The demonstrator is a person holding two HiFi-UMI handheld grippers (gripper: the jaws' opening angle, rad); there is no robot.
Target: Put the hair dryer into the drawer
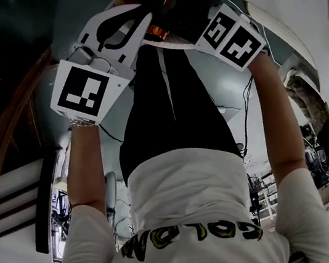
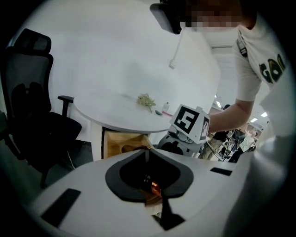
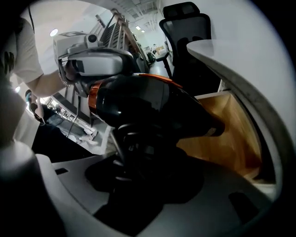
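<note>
A black hair dryer (image 3: 148, 99) with an orange band is held by the right gripper (image 3: 148, 166); its handle stands in the hollow between the two fingers, which are drawn in narrow around it; the barrel lies crosswise just beyond the fingertips, nozzle towards the fingers' right. Past the nozzle, further out from the fingertips, is the wooden inside of an open drawer (image 3: 231, 139); the nozzle overlaps the drawer's mouth, and whether it is inside or touching the wood cannot be told. Above the drawer, to the fingers' upper right, curves the edge of a white table (image 3: 231, 60); a black office chair (image 3: 185, 28) stands beyond it.

The left gripper (image 2: 148, 153) is at the dryer's rear end, by the orange band; in its own view the fingertips meet, with a dark hollow behind them; an orange glint of the dryer shows inside that hollow; whether the fingers pinch it cannot be told. Straight beyond these fingertips is the open drawer under the table; a few small bits (image 2: 147, 100) lie on the tabletop further out; just to the fingertips' right is the right gripper's marker cube (image 2: 189, 122); the chair is well off to their left.

In the head view both grippers meet at the dryer; behind them is a person (image 1: 186, 186) in a white shirt and black trousers, both arms stretched out.
</note>
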